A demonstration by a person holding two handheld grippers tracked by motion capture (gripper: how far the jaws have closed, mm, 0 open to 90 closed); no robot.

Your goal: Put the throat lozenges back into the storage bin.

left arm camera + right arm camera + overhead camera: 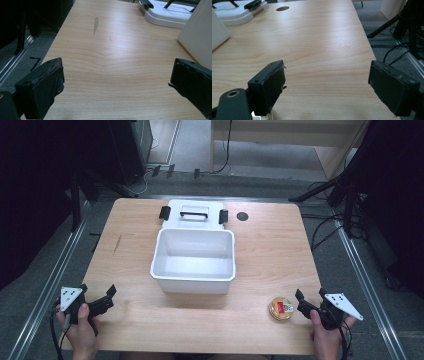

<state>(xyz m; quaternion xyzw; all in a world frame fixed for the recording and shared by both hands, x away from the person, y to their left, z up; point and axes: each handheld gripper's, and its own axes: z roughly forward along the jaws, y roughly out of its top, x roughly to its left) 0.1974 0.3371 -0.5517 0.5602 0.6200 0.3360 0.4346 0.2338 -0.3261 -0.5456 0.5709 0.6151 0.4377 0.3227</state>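
Landmark is the white bin (193, 261), mid-table, open, nothing seen inside. Nearest the person, two hand-held grippers are parked at the table's near edge: left gripper (97, 296) near-left of the bin, jaws apart, nothing between them; in the left gripper view only bare table (112, 62) is seen between the jaws, with the bin wall (197, 35) at the right edge. Right gripper (310, 296) is held near-right of the bin, jaws likewise apart and empty; a sliver of something clear is glimpsed under its left jaw in the right gripper view, not identifiable there. A small round container (281, 308) with yellowish contents and a red label is set just beside the right gripper, on its bin side, near-right of the bin; not touched, not gripped. Behind the bin, touching or nearly touching its far wall, the lid (195, 214) is laid flat, black handle and latches up. Judged status: lid already off, bin ready. Remaining, as it looks: container to be picked, placed in the bin, lid probably refitted. No pick started yet.
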